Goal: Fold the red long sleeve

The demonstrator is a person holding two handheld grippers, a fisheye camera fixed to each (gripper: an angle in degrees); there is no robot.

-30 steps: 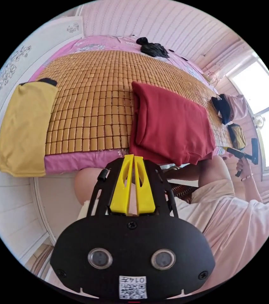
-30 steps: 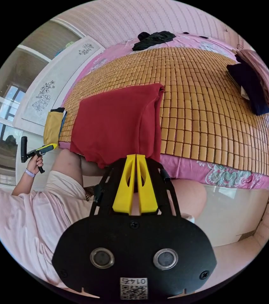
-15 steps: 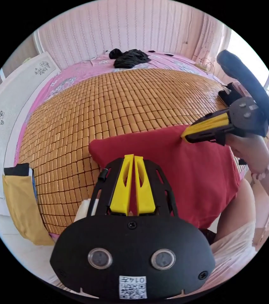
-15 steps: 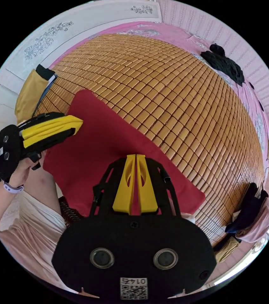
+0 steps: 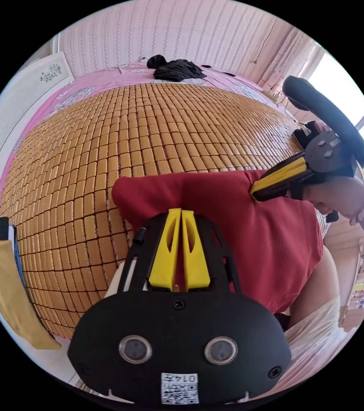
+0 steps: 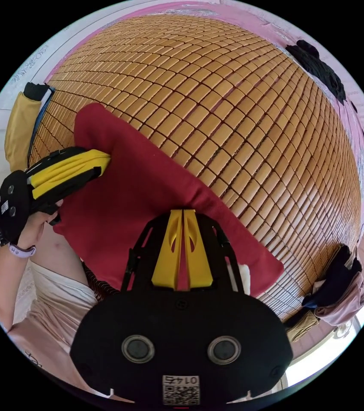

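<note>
Red long sleeve (image 5: pixel 233 231) folded, lying on bamboo mat (image 5: pixel 147 128) at bed's near edge. Left hand-held gripper (image 5: pixel 181 212) & right hand-held gripper (image 6: pixel 184 212): jaws narrow, tips over fabric; grip can't tell.

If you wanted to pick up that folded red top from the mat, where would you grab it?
Probably at the two far corners of the red top, one gripper each, coming in low from the bed's near edge. It lies folded flat on the bamboo mat, overhanging toward the person, so its thick folded far edge offers layers to pinch. The left gripper and right gripper are near those corners.
</note>
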